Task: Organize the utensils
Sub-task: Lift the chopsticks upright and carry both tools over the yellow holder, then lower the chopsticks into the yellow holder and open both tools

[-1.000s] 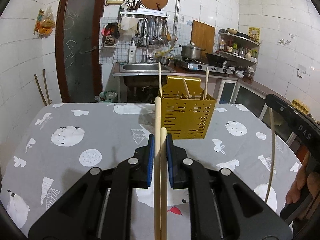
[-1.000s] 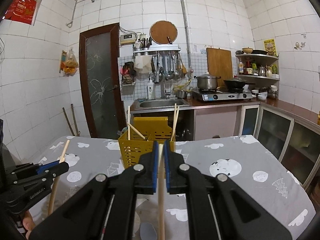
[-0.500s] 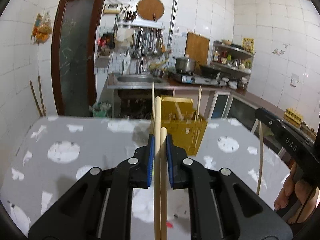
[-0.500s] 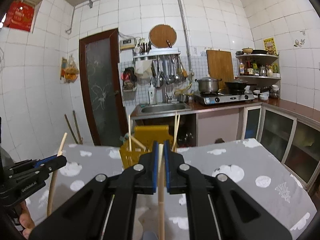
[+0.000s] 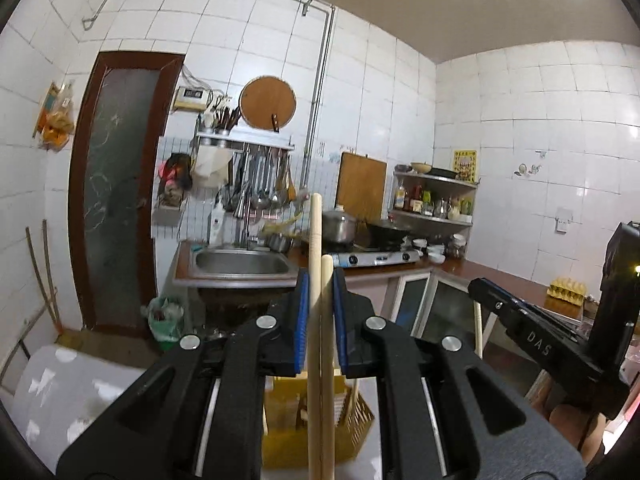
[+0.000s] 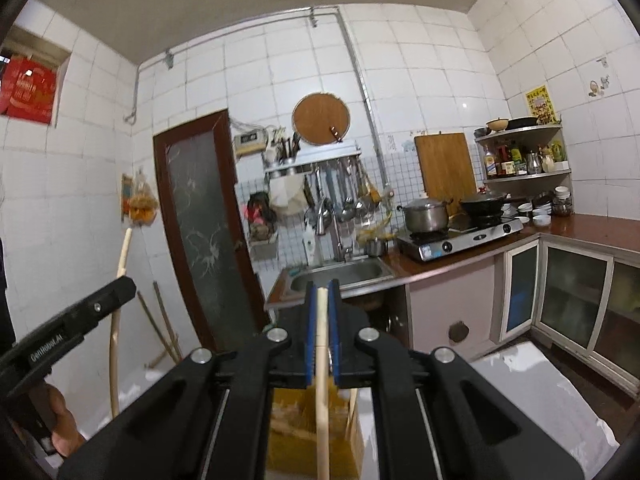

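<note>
I had the left gripper (image 5: 320,312) clamped on a pair of wooden chopsticks (image 5: 320,320), the blue pads (image 5: 303,320) pressed against them on both sides. The two sticks ran side by side up the middle of the left wrist view, the left one reaching higher than the right one. Below the fingers, the yellow perforated utensil basket (image 5: 360,420) sat on the table (image 5: 60,392) with its grey patterned cloth; most of the basket was hidden behind the gripper body.

I had the right gripper (image 6: 321,336) closed on a single wooden chopstick (image 6: 322,400), held between its blue pads (image 6: 308,336) and ending level with the fingertips. In the right wrist view the same yellow basket (image 6: 296,440) showed beneath the fingers, blurred, with a few sticks standing in it at a lean.

Each gripper appeared in the other's view: the right one at the right edge of the left wrist view, the left one at the lower left of the right wrist view with its chopsticks rising above it.

Both cameras were pitched toward the kitchen wall: steel sink (image 6: 340,276), gas stove (image 6: 460,236) with a lidded pot (image 6: 426,216), hanging ladles (image 6: 344,196), and a brown door (image 6: 204,224).
</note>
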### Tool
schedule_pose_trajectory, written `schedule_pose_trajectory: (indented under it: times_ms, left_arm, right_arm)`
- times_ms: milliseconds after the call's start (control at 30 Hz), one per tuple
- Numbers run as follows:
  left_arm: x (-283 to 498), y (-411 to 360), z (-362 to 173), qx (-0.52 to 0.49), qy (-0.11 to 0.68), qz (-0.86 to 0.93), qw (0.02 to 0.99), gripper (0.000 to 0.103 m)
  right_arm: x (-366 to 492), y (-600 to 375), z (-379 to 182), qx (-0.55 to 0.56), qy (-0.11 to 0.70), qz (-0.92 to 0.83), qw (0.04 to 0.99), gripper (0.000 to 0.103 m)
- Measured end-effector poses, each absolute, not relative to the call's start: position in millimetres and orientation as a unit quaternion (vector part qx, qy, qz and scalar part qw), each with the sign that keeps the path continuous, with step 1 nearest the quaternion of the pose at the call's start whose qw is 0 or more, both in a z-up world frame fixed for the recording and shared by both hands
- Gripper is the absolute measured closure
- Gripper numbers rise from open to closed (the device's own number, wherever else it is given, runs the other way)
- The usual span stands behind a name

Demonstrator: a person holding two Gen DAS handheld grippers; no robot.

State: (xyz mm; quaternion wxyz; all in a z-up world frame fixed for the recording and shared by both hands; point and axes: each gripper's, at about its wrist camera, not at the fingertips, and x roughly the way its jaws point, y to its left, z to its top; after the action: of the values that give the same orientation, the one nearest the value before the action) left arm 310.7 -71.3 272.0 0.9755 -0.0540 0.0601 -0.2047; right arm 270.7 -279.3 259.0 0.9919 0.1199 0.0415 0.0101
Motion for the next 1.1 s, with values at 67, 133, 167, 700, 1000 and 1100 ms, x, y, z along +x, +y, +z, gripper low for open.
schedule_pose_trajectory:
  times_ms: [67,133,167,700,1000,1100]
  left_arm:
    - [330,-78,275,-0.054,0.054,-0.205,0.976,0.093]
    - [350,-81,275,-0.067,0.051,-0.218,0.972,0.093]
    - [358,-81,274,-0.073,0.049,-0.225,0.970,0.093]
    - [460,-110,221,-0.050,-0.003,-0.191,0.980,0.093]
    - [487,-110,186,-0.064,0.009,-0.192,0.979,0.093]
    - [488,-111,175,-0.052,0.018,-0.194,0.979,0.093]
  right_arm:
    - [286,-286,262,0.131,0.034,0.010,0.991,0.097]
    - [306,-292,263,0.145,0.030,0.014,0.989,0.097]
    - [314,-293,262,0.149,0.027,0.016,0.988,0.097]
    - [387,-289,234,0.158,-0.060,0.043,0.985,0.097]
    - [411,-271,204,0.133,-0.047,0.044,0.989,0.097]
    - [415,-267,195,0.127,-0.039,0.045,0.990,0.097]
